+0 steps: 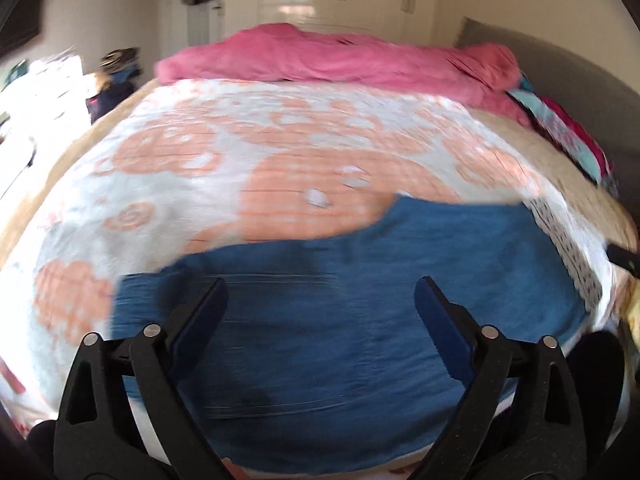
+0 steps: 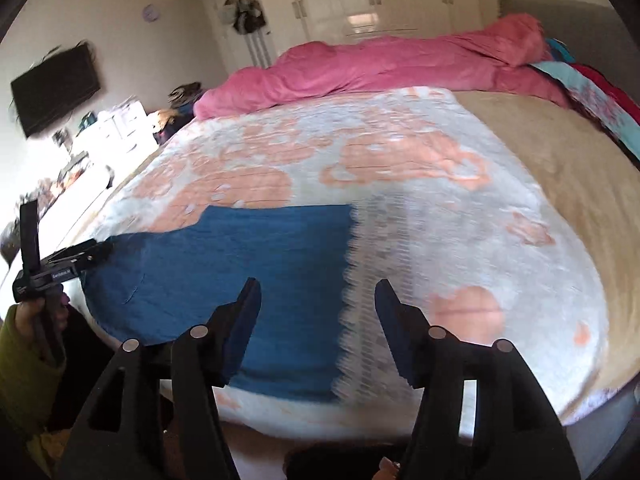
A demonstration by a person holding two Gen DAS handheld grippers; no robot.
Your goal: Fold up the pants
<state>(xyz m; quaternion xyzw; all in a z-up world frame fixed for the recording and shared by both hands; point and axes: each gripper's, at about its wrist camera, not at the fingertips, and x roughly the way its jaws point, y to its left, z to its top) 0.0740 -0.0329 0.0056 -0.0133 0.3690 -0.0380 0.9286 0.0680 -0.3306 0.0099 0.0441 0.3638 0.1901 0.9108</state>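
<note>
Blue pants (image 1: 340, 320) lie flat, folded into a broad block, on the near part of a bed with a white and peach patterned cover (image 1: 200, 152). My left gripper (image 1: 320, 292) is open and empty above the pants. In the right wrist view the pants (image 2: 240, 272) lie left of centre, their straight right edge beside a white lace-like strip (image 2: 372, 300). My right gripper (image 2: 318, 296) is open and empty above that edge. The left gripper (image 2: 80, 258) also shows at the pants' far left end, held in a hand.
A rumpled pink duvet (image 1: 340, 60) lies across the far side of the bed. Colourful clothes (image 1: 568, 132) are piled at the right by a grey headboard. A tan blanket (image 2: 560, 184) covers the bed's right side. A TV (image 2: 56, 88) hangs on the left wall.
</note>
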